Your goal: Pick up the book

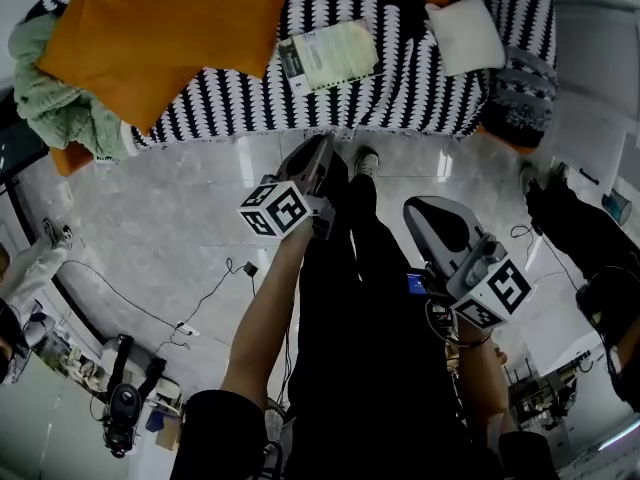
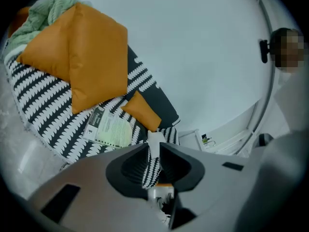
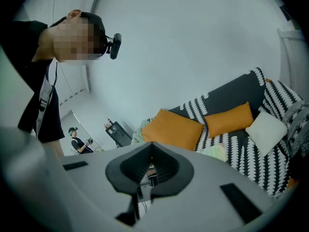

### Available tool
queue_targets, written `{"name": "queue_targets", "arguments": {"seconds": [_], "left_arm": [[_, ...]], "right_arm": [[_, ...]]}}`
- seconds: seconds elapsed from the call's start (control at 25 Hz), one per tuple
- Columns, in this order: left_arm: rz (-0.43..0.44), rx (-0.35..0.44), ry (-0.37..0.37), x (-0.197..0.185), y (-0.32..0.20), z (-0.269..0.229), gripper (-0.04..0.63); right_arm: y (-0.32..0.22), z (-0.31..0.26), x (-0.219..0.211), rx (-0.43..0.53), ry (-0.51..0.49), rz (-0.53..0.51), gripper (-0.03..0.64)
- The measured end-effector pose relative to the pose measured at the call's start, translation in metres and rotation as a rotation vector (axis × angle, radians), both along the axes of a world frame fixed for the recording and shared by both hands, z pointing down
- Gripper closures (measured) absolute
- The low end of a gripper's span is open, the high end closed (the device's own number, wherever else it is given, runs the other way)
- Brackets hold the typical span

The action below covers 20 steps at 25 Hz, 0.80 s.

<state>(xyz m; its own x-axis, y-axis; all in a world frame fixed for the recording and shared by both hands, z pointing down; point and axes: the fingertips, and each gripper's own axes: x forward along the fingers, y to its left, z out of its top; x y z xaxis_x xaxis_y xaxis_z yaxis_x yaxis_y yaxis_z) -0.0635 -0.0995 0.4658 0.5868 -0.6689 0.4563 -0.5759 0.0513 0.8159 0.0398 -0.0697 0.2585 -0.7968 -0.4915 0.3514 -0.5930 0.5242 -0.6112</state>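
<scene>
The book (image 1: pixel 327 55), pale green with a dark spine strip, lies flat on the black-and-white patterned sofa (image 1: pixel 400 98). It also shows as the book (image 2: pixel 108 127) in the left gripper view and as a pale book (image 3: pixel 215 151) in the right gripper view. My left gripper (image 1: pixel 322 146) hangs over the floor just in front of the sofa's edge, below the book and apart from it. Its jaws stand a narrow gap apart at the left gripper (image 2: pixel 153 146), with nothing between them. My right gripper (image 1: pixel 418 210) is farther back and to the right; at the right gripper (image 3: pixel 151 146) the jaw tips meet, empty.
A large orange cushion (image 1: pixel 160 28), a green blanket (image 1: pixel 60 108) and a white pillow (image 1: pixel 465 33) lie on the sofa round the book. A cable (image 1: pixel 200 303) runs over the grey floor, with camera gear (image 1: pixel 120 408) at lower left. Another person (image 3: pixel 79 141) stands far off.
</scene>
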Motion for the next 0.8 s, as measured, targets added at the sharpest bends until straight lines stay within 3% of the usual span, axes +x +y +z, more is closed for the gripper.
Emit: {"name": "queue_targets", "arguments": {"seconds": [0.4, 0.6, 0.8], "left_arm": [[-0.1, -0.068, 0.145, 0.004, -0.04, 0.081, 0.459], [-0.107, -0.121, 0.173, 0.0, -0.039, 0.124, 0.423], [-0.119, -0.146, 0.292, 0.004, -0.04, 0.161, 0.376]], "right_arm": [[-0.027, 0.05, -0.012, -0.073, 0.019, -0.035, 0.6], [-0.028, 0.07, -0.013, -0.105, 0.015, -0.042, 0.6], [-0.026, 0.096, -0.016, -0.151, 0.001, -0.035, 0.6]]}}
